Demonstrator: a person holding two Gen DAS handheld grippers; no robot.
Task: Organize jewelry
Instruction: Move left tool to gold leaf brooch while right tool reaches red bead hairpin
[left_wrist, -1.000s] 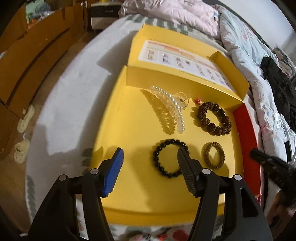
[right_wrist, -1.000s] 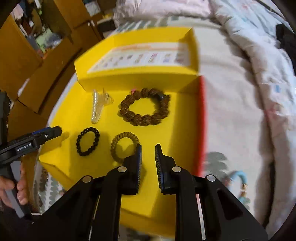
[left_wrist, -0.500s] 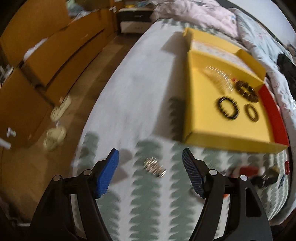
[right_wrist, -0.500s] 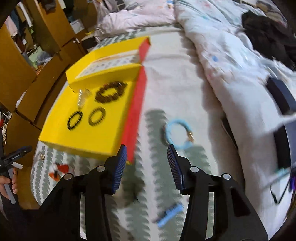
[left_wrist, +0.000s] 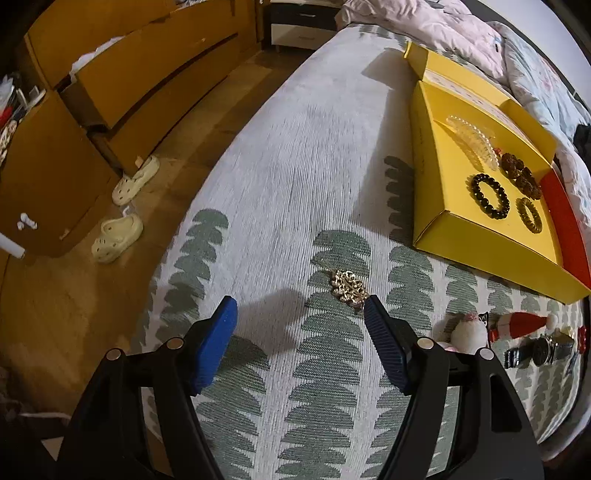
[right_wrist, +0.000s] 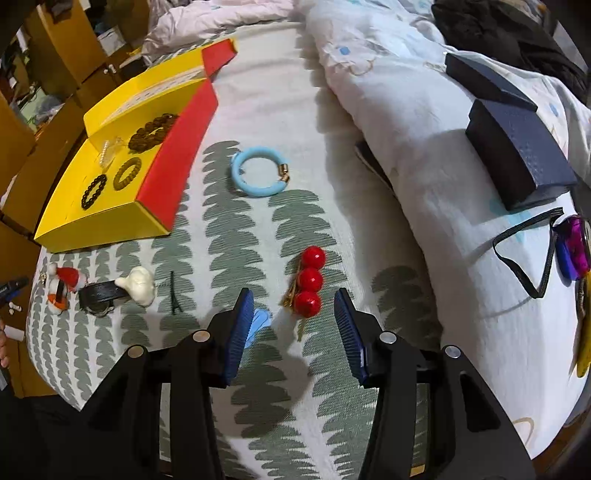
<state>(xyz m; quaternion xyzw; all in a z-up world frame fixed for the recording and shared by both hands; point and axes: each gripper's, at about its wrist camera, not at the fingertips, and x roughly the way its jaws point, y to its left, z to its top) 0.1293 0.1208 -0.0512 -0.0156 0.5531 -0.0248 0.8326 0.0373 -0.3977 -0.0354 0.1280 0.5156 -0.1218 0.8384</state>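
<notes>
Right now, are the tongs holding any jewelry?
No. Both tongs are open and empty: left tongs near the gold brooch, right tongs around the red bead clip.

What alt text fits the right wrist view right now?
Right gripper, jaws open, hovers over a red three-ball hair clip on the leaf-patterned bedspread. Beyond lie a light blue bracelet and a yellow box holding bracelets.

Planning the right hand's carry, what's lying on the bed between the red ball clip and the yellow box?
In the right wrist view, the light blue bracelet lies between the red ball clip and the yellow box; otherwise only patterned bedspread.
</notes>
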